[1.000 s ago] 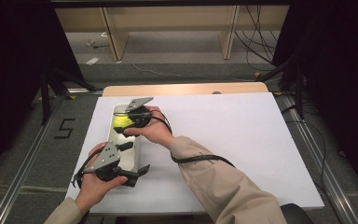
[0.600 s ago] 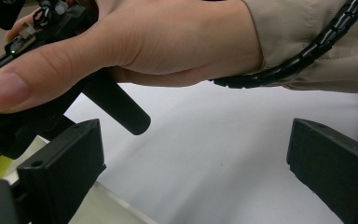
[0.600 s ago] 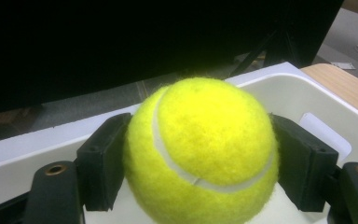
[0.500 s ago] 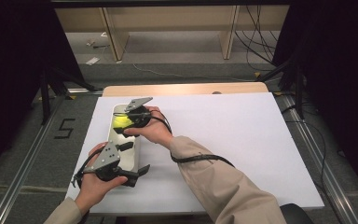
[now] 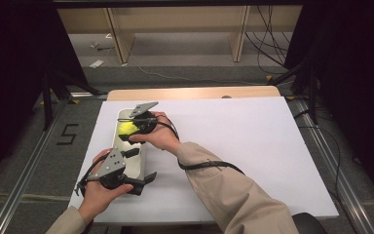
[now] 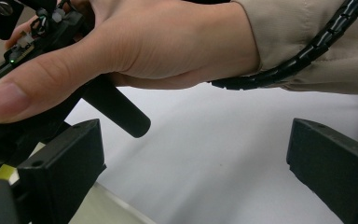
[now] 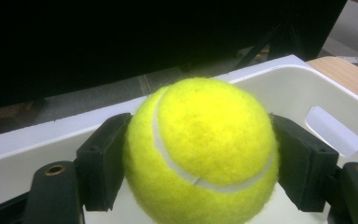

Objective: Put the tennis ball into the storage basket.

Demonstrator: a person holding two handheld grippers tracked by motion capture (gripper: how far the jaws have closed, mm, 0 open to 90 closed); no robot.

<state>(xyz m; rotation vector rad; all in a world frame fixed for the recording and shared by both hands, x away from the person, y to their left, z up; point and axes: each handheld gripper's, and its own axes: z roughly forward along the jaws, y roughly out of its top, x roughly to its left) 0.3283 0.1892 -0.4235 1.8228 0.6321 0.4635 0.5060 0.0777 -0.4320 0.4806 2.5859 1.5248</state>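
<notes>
We log: white bin (image 5: 137,165) on table | right gripper (image 7: 200,158) clamps tennis ball (image 7: 200,149) inside bin | left gripper (image 6: 196,172) jaws apart, empty.

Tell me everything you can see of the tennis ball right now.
The tennis ball is bright yellow and fuzzy, with a pale curved seam across its front. It looks whole and round. The right gripper is shut on it, a black jaw pressing each side. It is held over the far end of the white bin; whether it touches the bin's floor I cannot tell.

A white-covered table (image 5: 253,146) carries a pale tray (image 5: 137,163) near its left edge.
</notes>
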